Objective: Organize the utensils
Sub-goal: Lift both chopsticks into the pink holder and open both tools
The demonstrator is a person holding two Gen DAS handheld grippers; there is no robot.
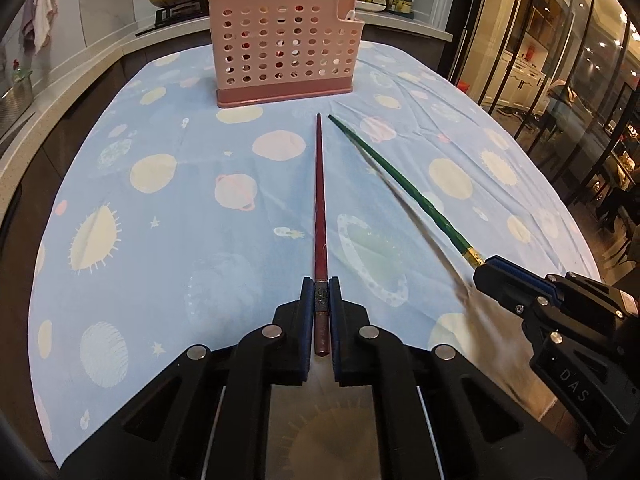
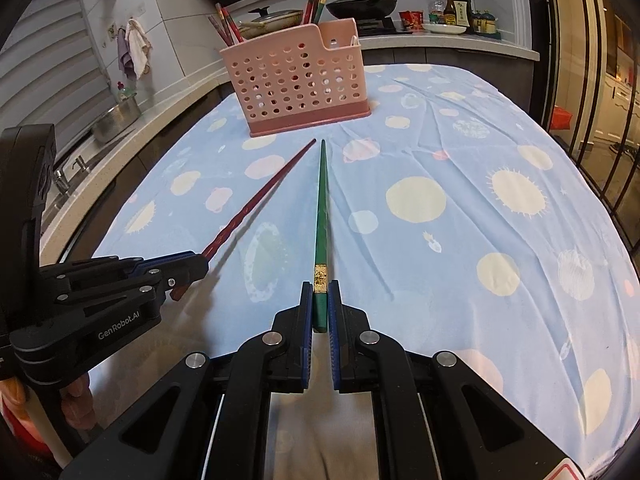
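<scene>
My left gripper [image 1: 321, 286] is shut on the thick end of a red chopstick [image 1: 320, 200], which points straight at the pink perforated utensil holder [image 1: 284, 52]. My right gripper [image 2: 320, 288] is shut on the thick end of a green chopstick [image 2: 321, 208] with a gold band, also pointing at the holder [image 2: 296, 80]. Both chopsticks hover just above the blue tablecloth, tips close together near the holder's base. Each gripper shows in the other's view: the right gripper [image 1: 486, 268] and the left gripper [image 2: 200, 266]. Several red and green chopsticks stand in the holder.
The table carries a blue cloth [image 1: 180, 200] with planet prints. Behind it runs a kitchen counter with pans [image 2: 360, 4], sauce bottles [image 2: 456, 8] and a sink [image 2: 116, 118] at the left. Glass doors [image 1: 560, 80] stand at the right.
</scene>
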